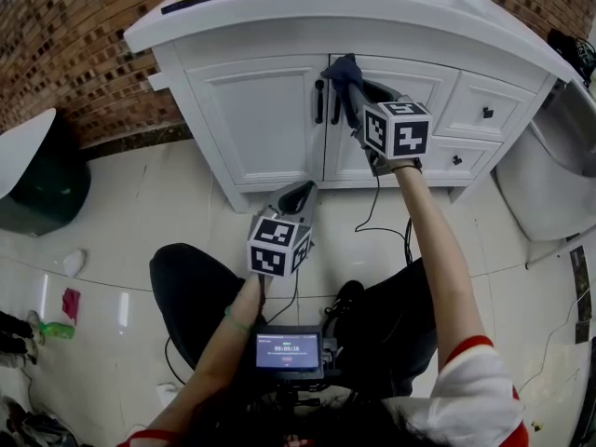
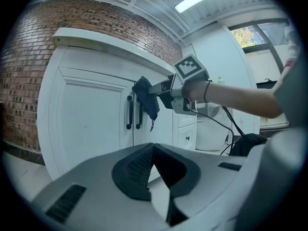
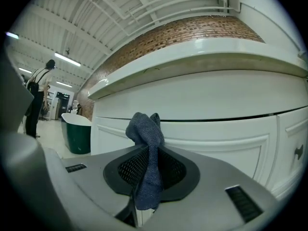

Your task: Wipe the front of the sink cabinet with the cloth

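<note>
Red-brown brick wall (image 1: 84, 45) backs a white sink cabinet (image 1: 265, 124) that stands on a glossy cream tile floor (image 1: 140, 212). The person sits low in front of it. The right gripper (image 1: 349, 89) is raised to the cabinet's upper edge, and its jaws are clamped on a bunched dark blue cloth (image 1: 341, 65). The right gripper view shows a tuft of cloth (image 3: 144, 129) standing proud of the tips and a tail hanging down between them. The cloth sits by the top corner of the right-hand door, just beside the two black bar handles (image 1: 319, 101) and under the overhanging white countertop (image 1: 307, 12). Whether it presses on the panel or hangs just off it cannot be told. The left gripper (image 1: 303, 191) hovers low near the cabinet's bottom edge with its jaws together on nothing, which the left gripper view confirms (image 2: 153, 150). To wipe well, I judge only the protruding tuft should meet the paint, so the gripper should lean in and let fabric, not hard fingertips, carry the pressure. Long level strokes from the centre seam towards each side edge would suit, one band below another. The handles are the likely snag, so pass around them, and the recessed panel edges and small drawers (image 1: 484, 110) want slower passes.
</note>
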